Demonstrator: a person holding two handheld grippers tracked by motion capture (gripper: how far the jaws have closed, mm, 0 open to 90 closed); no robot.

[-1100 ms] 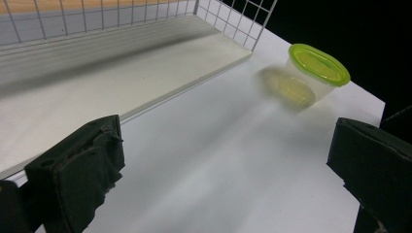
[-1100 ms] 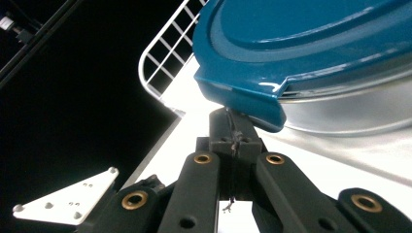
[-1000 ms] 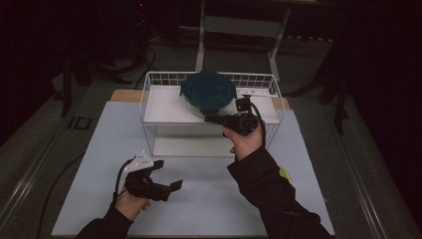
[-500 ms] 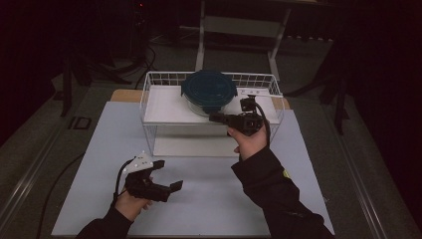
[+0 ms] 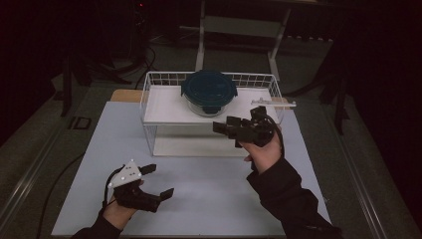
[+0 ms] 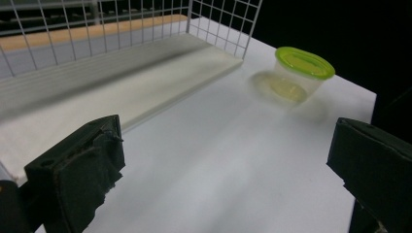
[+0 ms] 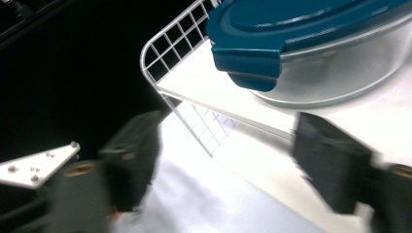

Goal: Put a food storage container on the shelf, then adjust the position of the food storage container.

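Observation:
A round glass container with a dark teal lid stands on the top shelf of a white wire rack; the right gripper view shows the container close up. My right gripper hovers just in front of it; its jaws have just been opening and now stand open with nothing between them. Near the table's front left, my left gripper is open and empty. Between its jaws I see a small clear tub with a lime green lid farther off on the table.
The rack's lower shelf lies level with the white table top. A wooden strip runs behind the rack. Dark floor and stand legs surround the table.
My right gripper has opened and drawn back a little from the teal-lidded container toward the person. The left gripper has shifted slightly toward the near left. The container has stayed put.

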